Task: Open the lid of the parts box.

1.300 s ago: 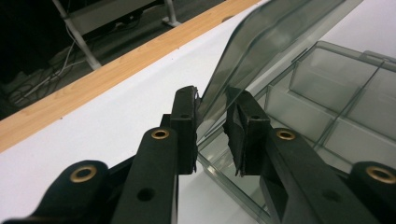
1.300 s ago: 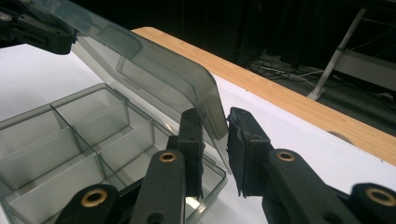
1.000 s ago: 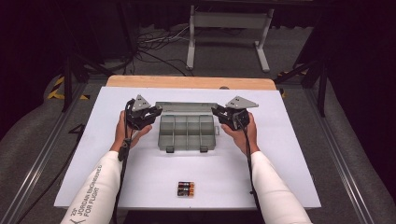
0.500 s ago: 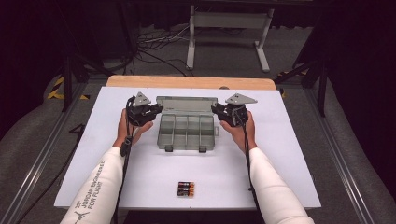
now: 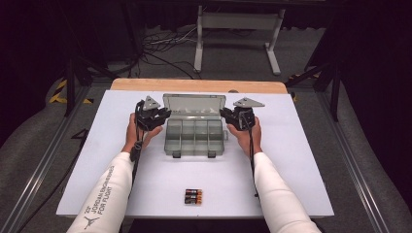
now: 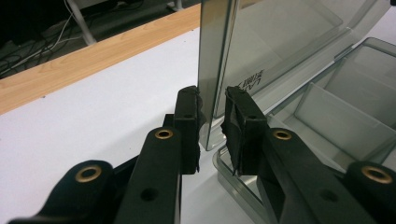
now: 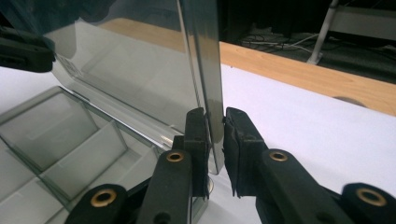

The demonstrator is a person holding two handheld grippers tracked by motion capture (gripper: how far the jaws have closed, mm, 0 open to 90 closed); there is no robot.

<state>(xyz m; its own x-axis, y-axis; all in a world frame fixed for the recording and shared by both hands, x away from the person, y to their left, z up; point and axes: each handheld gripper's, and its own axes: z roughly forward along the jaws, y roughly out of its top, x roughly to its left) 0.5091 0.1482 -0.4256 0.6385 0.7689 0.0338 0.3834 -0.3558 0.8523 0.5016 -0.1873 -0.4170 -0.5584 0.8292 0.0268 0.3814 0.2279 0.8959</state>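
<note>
A clear grey compartment box (image 5: 194,138) sits at the middle of the white table, its lid (image 5: 194,103) standing up at the far side. My left gripper (image 5: 163,116) clamps the lid's left edge. In the left gripper view the lid wall (image 6: 217,46) rises between the jaws of the left gripper (image 6: 212,119), with both pads against it. My right gripper (image 5: 226,115) holds the lid's right edge. In the right gripper view the right gripper (image 7: 215,135) is shut on the thin edge of the lid (image 7: 140,70). The compartments (image 7: 56,135) look empty.
Three batteries (image 5: 193,196) lie side by side near the front edge of the white table (image 5: 301,160). A wooden strip (image 5: 194,85) runs along the far edge. Beyond it are cables and a white stand leg (image 5: 198,43) on the floor.
Both grippers have shifted slightly away from the person, and the lid has swung a little farther up with them. The box and the batteries stay put.
</note>
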